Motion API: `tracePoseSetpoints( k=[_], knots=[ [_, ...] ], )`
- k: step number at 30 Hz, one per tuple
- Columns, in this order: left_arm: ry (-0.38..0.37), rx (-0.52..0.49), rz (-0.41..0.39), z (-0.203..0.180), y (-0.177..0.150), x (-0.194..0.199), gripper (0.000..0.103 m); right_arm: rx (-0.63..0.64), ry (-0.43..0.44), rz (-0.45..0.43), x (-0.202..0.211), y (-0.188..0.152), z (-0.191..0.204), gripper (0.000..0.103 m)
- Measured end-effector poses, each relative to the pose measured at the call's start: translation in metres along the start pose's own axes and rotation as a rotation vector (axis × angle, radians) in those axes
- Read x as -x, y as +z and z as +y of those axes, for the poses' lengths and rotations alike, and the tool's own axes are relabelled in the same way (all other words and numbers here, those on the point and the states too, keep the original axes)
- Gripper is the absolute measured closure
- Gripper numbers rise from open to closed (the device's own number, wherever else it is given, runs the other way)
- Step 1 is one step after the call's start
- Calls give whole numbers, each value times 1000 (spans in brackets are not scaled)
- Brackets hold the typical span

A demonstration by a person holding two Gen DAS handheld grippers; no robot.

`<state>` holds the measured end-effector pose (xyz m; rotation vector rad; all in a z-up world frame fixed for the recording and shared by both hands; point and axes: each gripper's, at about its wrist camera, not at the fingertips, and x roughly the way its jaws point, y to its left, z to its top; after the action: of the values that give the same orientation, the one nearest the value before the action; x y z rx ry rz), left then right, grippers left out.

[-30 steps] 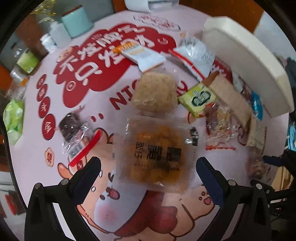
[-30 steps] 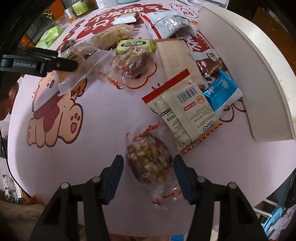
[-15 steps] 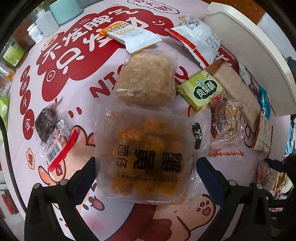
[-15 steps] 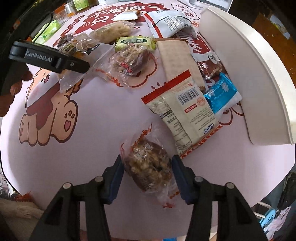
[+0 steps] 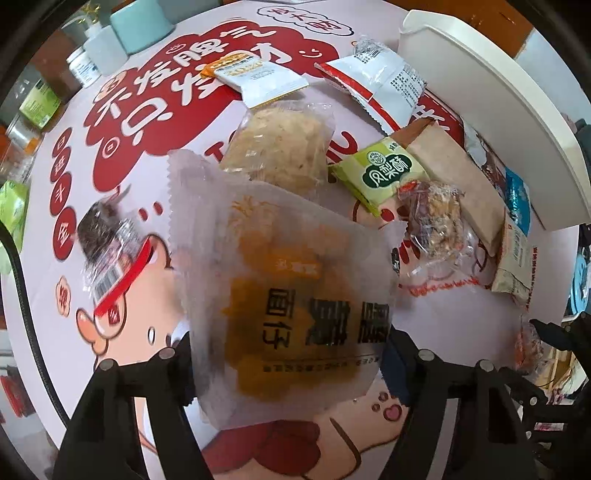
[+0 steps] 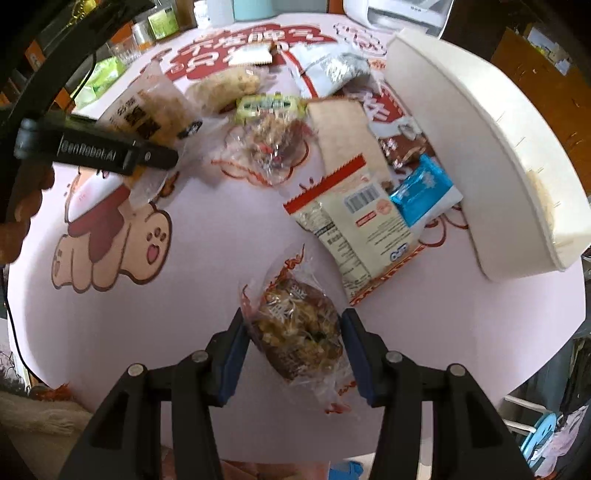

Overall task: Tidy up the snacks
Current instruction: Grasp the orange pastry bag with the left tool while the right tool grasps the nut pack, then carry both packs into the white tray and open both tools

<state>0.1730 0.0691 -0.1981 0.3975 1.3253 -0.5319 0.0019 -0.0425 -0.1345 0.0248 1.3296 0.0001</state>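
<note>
The left gripper (image 5: 288,354), jaws just closing, clamps a frosted pouch (image 5: 284,280). The right gripper (image 6: 293,347) pinches a nut cake (image 6: 299,328), both near the white tray (image 6: 480,147).

Teal container (image 5: 142,22) and white bottle (image 5: 101,51) at table's (image 6: 221,258) far edge

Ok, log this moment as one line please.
left gripper: closing on translucent packet of orange pastry | right gripper: clamped on clear-wrapped brown nut cake | white tray: beside snack pile
</note>
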Motion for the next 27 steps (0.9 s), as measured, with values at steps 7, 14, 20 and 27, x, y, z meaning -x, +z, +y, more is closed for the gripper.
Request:
tracePoseSetpoints(
  k=[7,14,20,27],
  knots=[
    [-11,10,-61,-8,-19,40,30,-21,-12,-96,37,9,-8,53],
    [-43,-37,-167,-35,-25,96,30,-121,3,-208,72,23,-49,53],
    [-73,-104,-269,-71,-9,138,30,-175,-56,-287,104,31,-83,53],
    [-89,-170,-342,-111,17,164,29,-229,-141,-363,136,47,-132,53]
  ],
)
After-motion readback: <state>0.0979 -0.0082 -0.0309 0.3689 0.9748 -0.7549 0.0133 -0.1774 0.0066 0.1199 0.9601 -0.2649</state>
